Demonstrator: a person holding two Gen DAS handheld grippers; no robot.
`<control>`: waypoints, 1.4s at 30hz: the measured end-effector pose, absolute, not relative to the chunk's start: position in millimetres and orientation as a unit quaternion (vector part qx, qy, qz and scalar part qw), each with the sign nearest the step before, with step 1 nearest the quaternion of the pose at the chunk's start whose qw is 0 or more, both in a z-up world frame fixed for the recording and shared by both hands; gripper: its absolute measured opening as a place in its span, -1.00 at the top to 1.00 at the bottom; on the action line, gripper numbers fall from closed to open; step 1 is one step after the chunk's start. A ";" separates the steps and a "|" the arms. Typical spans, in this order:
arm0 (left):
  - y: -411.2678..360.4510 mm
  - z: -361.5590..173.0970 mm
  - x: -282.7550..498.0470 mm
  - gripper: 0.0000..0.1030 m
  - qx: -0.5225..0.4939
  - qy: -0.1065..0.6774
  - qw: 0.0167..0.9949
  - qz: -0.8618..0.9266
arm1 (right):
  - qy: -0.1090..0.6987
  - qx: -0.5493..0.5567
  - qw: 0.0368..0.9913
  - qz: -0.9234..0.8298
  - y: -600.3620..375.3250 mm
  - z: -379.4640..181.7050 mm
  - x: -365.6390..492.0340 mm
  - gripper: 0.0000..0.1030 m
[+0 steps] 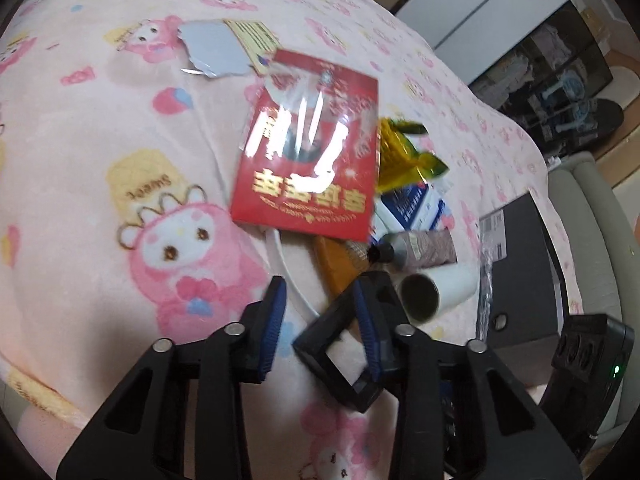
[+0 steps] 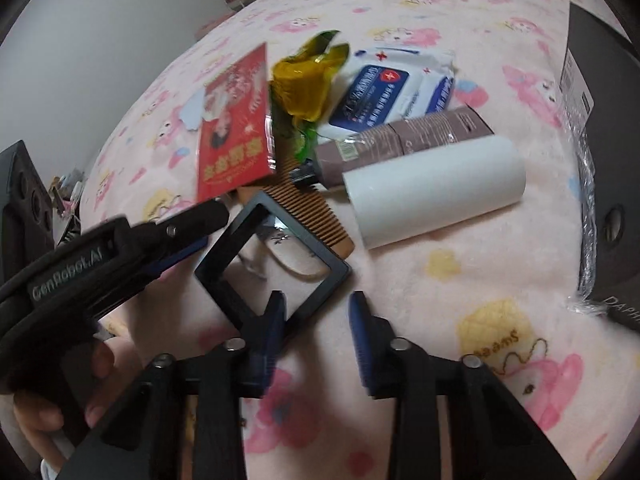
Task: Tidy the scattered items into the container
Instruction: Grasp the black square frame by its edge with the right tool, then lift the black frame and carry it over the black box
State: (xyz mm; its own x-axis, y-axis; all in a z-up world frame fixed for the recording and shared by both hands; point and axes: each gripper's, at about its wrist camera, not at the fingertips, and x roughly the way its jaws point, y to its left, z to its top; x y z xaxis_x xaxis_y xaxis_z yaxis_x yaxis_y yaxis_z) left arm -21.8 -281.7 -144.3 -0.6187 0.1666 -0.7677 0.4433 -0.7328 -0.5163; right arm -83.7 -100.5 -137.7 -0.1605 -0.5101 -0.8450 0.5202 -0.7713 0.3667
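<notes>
Pink cartoon-print blanket (image 1: 100, 140), white cabinet (image 1: 480, 4), dark shelving (image 1: 560, 76), pale wall (image 2: 100, 40)

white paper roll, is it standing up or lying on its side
Lying on its side: the white paper roll rests lengthwise on the pink blanket, its hollow end facing sideways towards the left wrist camera.

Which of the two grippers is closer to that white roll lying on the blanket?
Probably the right. The right gripper is open just before the white roll; the left gripper sits farther off, beyond the black square frame.

blanket (image 2: 460, 292): looking soft, fleecy cloth
red packet (image 1: 308, 156): shining glossy under film
comb (image 2: 304, 216): showing matt wood
roll (image 2: 436, 192): looking matt paper
</notes>
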 end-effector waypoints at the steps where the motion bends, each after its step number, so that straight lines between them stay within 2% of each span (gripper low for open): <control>1: -278.0 -144.5 -22.5 0.39 0.432 0.357 0.072 -0.825 | 0.001 0.551 0.340 -0.762 -98.9 -136.2 -82.9 0.55; 8: -245.6 -146.2 -18.3 0.40 0.466 0.345 0.019 -0.814 | -0.002 0.540 0.327 -0.775 -80.7 -123.3 -79.6 0.61; 16: -251.8 -156.5 -28.4 0.39 0.481 0.348 0.046 -0.804 | 0.014 0.563 0.314 -0.764 -85.5 -145.6 -89.5 0.61; 21: -238.4 -157.6 -31.3 0.42 0.495 0.319 0.027 -0.808 | 0.017 0.552 0.321 -0.769 -85.0 -138.8 -85.7 0.66; 25: -232.6 -152.5 -23.2 0.43 0.492 0.335 0.007 -0.803 | 0.014 0.547 0.319 -0.774 -73.6 -130.1 -79.5 0.67; 42: -162.5 -48.8 -17.2 0.43 0.424 0.320 -0.088 -0.843 | -0.041 0.449 0.303 -0.840 12.2 -22.0 -59.9 0.67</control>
State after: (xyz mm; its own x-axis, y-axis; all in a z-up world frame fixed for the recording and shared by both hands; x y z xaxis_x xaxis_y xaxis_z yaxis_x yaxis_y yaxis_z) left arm -17.2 -162.5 -48.8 -0.6244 0.4192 -0.6591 0.1232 -0.7804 -0.6130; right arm -59.9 12.2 -22.0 -0.4137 -0.5458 -0.7287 0.4727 -0.8128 0.3405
